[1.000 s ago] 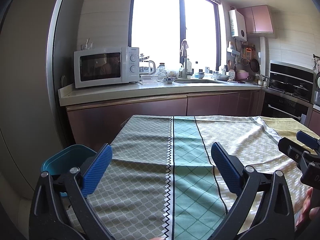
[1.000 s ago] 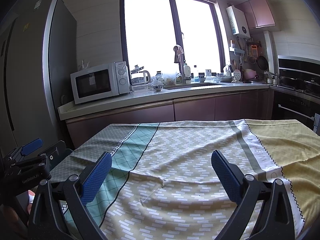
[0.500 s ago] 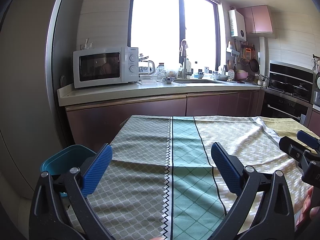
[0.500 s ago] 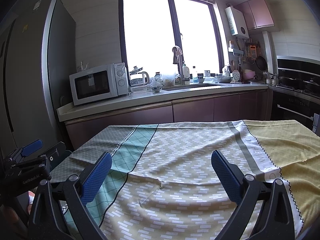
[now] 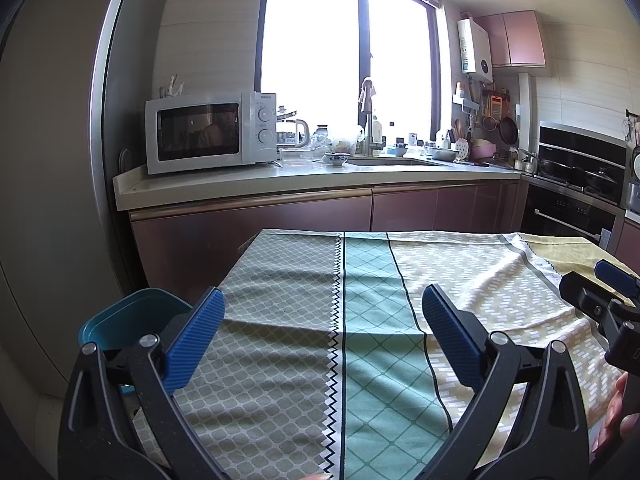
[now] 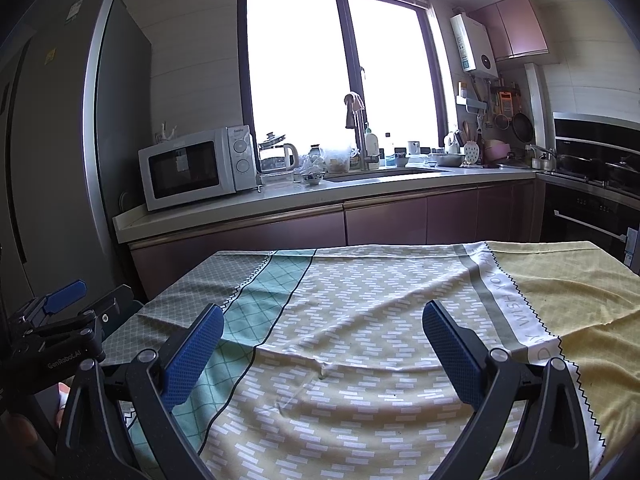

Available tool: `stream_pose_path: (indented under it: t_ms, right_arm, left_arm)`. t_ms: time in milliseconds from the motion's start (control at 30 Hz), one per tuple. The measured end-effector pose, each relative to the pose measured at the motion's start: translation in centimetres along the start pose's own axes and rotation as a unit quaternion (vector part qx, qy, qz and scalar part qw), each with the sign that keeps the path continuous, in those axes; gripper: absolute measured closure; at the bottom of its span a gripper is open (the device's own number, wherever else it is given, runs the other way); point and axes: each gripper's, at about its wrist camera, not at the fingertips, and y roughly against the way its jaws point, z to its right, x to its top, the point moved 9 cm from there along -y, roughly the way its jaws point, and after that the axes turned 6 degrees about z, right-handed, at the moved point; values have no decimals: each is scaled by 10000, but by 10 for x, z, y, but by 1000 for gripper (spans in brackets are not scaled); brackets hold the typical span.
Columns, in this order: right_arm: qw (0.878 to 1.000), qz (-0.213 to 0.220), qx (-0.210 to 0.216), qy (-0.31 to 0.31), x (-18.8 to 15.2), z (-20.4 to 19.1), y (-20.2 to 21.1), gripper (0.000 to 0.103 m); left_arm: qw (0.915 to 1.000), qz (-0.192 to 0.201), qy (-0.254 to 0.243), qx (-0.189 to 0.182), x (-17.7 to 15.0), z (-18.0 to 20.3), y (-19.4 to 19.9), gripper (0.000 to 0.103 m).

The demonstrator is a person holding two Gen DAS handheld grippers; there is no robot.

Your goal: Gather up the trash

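Looking for trash, you find none on the tablecloth (image 6: 360,320) in either view; it may lie out of frame. Scan wider before reaching. The teal bin (image 5: 132,320), smooth plastic with rounded corners, sits beside the table's left edge. Left gripper (image 5: 324,336) and right gripper (image 6: 324,340) both gape wide, holding nothing over the wrinkled woven fabric.

Both wrist views low over tablecloth (image 5: 360,320), windowward.
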Motion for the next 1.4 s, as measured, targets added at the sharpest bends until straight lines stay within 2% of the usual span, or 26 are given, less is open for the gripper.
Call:
stream_pose_path:
  t_ms: [1400]
  right_arm:
    - [10000,-38,-25,-24,-1,2,-1,7]
  left_arm:
    - [10000,-56,-4,1,-7,12,0,6]
